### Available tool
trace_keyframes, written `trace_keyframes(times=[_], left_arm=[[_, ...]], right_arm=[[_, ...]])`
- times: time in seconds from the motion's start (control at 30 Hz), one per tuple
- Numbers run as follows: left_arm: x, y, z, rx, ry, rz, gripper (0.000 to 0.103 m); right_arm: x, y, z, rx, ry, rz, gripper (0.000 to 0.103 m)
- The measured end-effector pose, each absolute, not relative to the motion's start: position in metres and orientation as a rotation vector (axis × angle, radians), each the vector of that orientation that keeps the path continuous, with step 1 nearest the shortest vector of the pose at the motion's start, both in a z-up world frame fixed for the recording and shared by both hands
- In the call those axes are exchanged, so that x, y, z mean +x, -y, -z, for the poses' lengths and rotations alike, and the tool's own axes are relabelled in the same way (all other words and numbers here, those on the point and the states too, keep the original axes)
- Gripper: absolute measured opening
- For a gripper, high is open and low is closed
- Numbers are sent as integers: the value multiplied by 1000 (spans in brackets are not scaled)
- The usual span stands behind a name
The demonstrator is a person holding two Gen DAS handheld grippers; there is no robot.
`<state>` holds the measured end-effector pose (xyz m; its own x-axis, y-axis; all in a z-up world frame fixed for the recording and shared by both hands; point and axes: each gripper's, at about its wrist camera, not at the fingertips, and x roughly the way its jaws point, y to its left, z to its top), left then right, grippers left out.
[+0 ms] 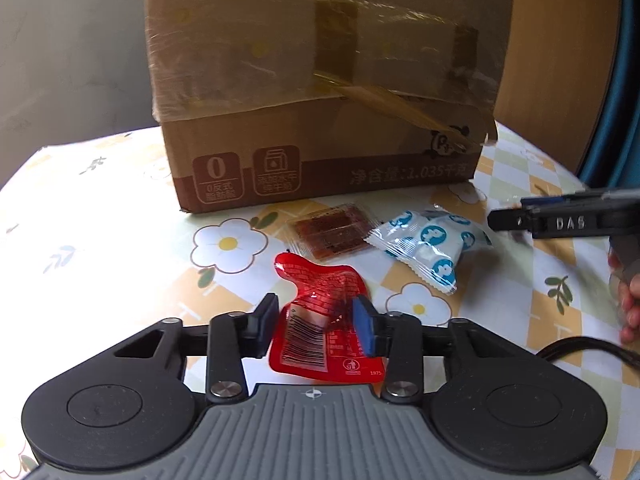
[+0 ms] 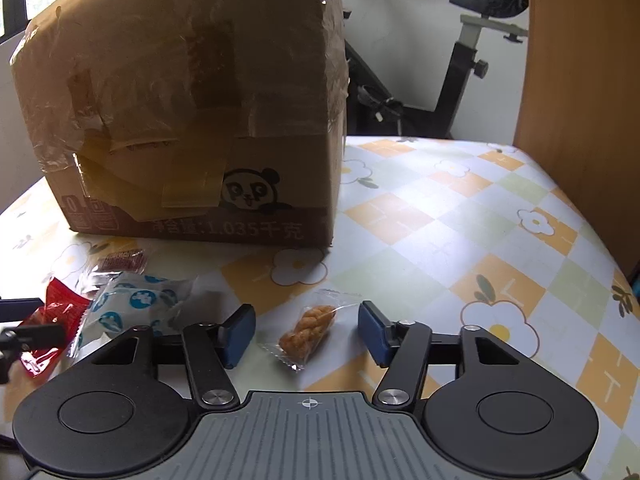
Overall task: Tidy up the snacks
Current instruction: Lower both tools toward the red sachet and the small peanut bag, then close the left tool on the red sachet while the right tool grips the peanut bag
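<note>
My left gripper [image 1: 316, 320] is shut on a red snack packet [image 1: 320, 276], which buckles upward between the pads just above the flowered tablecloth [image 1: 100, 240]. Beyond it lie a clear packet of brown strips [image 1: 330, 232] and a white packet with blue dots [image 1: 424, 248]. A taped cardboard box [image 1: 320, 80] stands behind them. In the right wrist view my right gripper [image 2: 306, 330] is open around a clear-wrapped twisted orange snack [image 2: 310, 326] lying on the cloth, with a gap on each side of it. The red packet [image 2: 60, 308] and the white packet [image 2: 132, 304] show at the left there.
A finger [image 1: 560, 224] of the right gripper and a person's hand [image 1: 628, 300] show at the right edge, over a black cable [image 1: 580, 348]. The box [image 2: 180, 120] fills the back left. An exercise bike [image 2: 460, 60] and a wooden panel [image 2: 580, 80] stand past the table.
</note>
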<state>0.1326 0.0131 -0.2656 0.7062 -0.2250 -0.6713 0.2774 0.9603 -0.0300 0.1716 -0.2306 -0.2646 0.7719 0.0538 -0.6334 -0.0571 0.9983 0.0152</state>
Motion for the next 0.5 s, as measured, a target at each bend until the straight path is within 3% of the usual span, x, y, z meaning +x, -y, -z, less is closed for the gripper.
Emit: trace_keyframes(times=[0.2, 0.5], left_arm=[[128, -25, 264, 22, -730, 224, 36], [126, -34, 264, 1, -723, 182, 36]], right_arm=[[160, 233, 269, -15, -643, -73, 23], [150, 198, 273, -199, -611, -177, 22]])
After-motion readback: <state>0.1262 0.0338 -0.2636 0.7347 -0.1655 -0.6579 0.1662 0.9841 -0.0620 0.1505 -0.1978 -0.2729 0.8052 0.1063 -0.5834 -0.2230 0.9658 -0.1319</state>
